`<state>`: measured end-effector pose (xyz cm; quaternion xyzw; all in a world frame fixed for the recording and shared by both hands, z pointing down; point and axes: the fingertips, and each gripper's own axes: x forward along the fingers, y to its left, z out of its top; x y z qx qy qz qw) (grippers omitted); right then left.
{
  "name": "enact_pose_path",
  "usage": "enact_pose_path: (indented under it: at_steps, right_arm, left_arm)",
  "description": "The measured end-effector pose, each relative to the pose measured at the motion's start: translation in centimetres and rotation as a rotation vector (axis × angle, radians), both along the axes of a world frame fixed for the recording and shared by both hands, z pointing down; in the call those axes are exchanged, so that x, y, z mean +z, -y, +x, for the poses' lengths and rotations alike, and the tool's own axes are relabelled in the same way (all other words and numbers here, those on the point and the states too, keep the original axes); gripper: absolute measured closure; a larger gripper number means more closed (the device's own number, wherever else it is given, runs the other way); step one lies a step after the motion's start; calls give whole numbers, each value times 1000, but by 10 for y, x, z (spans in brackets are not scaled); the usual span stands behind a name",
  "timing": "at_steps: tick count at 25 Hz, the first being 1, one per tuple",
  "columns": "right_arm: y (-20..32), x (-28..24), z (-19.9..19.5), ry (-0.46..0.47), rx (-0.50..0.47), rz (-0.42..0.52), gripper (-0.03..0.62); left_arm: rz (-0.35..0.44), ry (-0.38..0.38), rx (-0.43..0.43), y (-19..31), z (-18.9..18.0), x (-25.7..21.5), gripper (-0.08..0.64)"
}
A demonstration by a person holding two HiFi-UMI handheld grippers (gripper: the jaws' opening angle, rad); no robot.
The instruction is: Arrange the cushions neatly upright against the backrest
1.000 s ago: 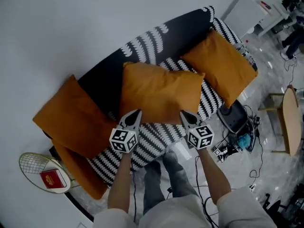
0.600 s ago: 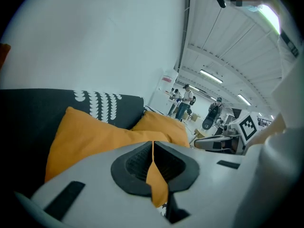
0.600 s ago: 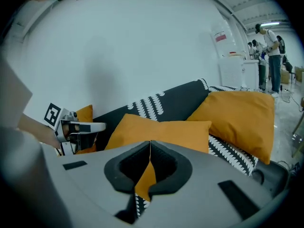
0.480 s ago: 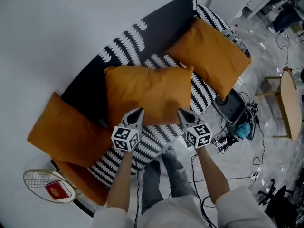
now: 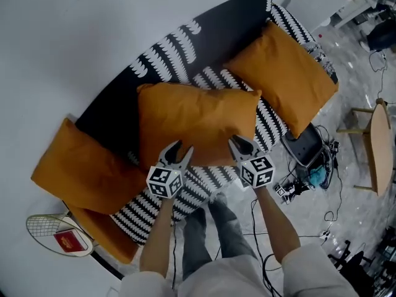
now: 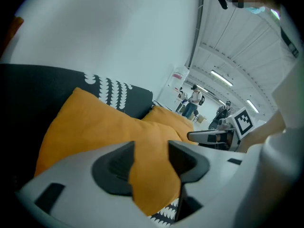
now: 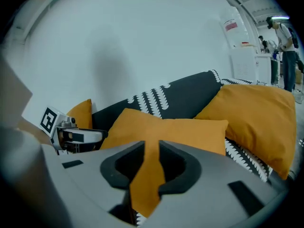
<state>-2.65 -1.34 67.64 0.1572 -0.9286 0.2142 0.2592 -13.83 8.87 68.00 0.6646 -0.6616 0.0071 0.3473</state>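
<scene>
left gripper (image 5: 177, 151): our jaws have just been opening, middle cushion (image 5: 198, 119) corner loose between them | right gripper (image 5: 240, 145): we pinch its lower edge | cushion: mid-sofa, before the backrest (image 5: 204, 36)

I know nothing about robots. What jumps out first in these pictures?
Three bright orange cushions lie on a black-and-white patterned sofa: the middle cushion sits mid-sofa, with the left cushion and right cushion at either end. A person's two hand-held claws meet the middle one's lower edge. The right claw is pinched shut on a corner, while the left claw has just been opening, with fabric between its jaws.
</scene>
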Motion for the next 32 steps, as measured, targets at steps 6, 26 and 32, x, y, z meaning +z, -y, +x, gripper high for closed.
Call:
enact_pose_path:
  at_steps: [6, 26, 32]
  right_arm:
    - [25, 21, -22, -94, -70, 18, 253]
    - [74, 37, -115, -163, -264, 112, 201]
    - [81, 42, -134, -188, -336, 158, 201]
  left_arm:
    - [-134, 71, -44, -18, -33, 29, 192]
    - [-348, -75, -123, -110, 38, 95, 172]
    - [-287, -320, -363, -114, 43, 108, 171]
